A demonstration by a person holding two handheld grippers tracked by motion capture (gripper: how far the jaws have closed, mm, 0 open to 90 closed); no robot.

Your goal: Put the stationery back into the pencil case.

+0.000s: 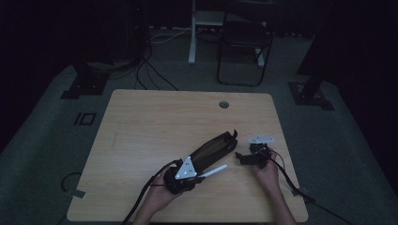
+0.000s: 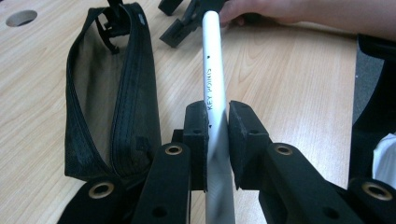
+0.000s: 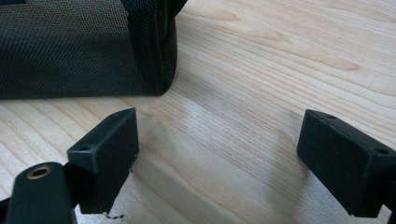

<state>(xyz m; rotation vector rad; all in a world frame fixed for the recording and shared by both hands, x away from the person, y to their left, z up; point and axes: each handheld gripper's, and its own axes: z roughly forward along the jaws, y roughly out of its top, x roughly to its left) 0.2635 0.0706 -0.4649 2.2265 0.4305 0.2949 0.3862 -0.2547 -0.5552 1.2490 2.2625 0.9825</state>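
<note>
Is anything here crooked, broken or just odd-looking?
Nothing looks broken or spilled. The black pencil case lies slantwise on the table, unzipped. The left gripper clamps a white pen beside it. The right gripper is open just past the case's end.

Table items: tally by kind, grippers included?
White plastic pen with printed lettering: 1
Black fabric zip pouch, open: 1
Black two-jaw grippers: 2, the left gripper shut on the pen and the right gripper open
Total: 4
</note>
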